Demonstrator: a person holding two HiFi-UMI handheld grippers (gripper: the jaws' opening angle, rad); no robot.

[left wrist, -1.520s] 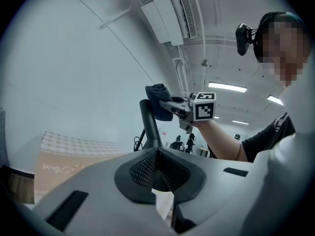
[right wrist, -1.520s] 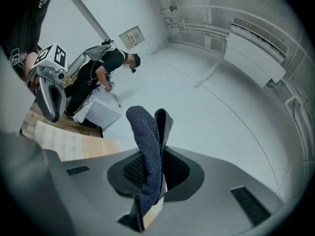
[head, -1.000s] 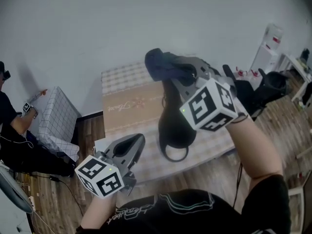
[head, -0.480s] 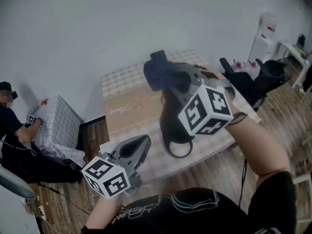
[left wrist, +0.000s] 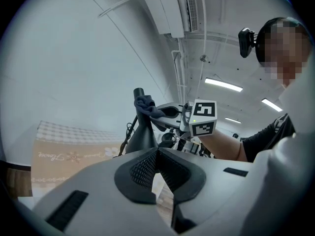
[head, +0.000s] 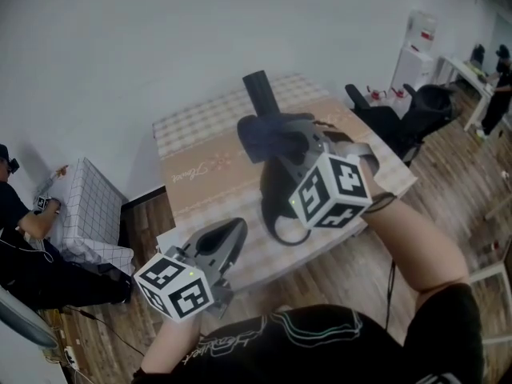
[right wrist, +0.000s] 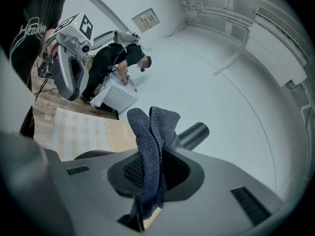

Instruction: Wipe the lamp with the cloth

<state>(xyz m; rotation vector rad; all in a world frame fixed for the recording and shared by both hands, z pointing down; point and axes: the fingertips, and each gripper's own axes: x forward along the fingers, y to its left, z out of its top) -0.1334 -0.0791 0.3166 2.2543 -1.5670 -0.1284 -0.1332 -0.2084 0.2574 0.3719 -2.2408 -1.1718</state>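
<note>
Pinches the dark cloth (right wrist: 150,146) in the closed right hand-held gripper (head: 258,132), against the slanted neck of the black lamp (head: 261,94) standing on the desk (head: 200,166). Holds the left hand-held gripper (head: 232,234) closed, empty, lower and farther off. Likely calls for wiping along the neck's length.
</note>
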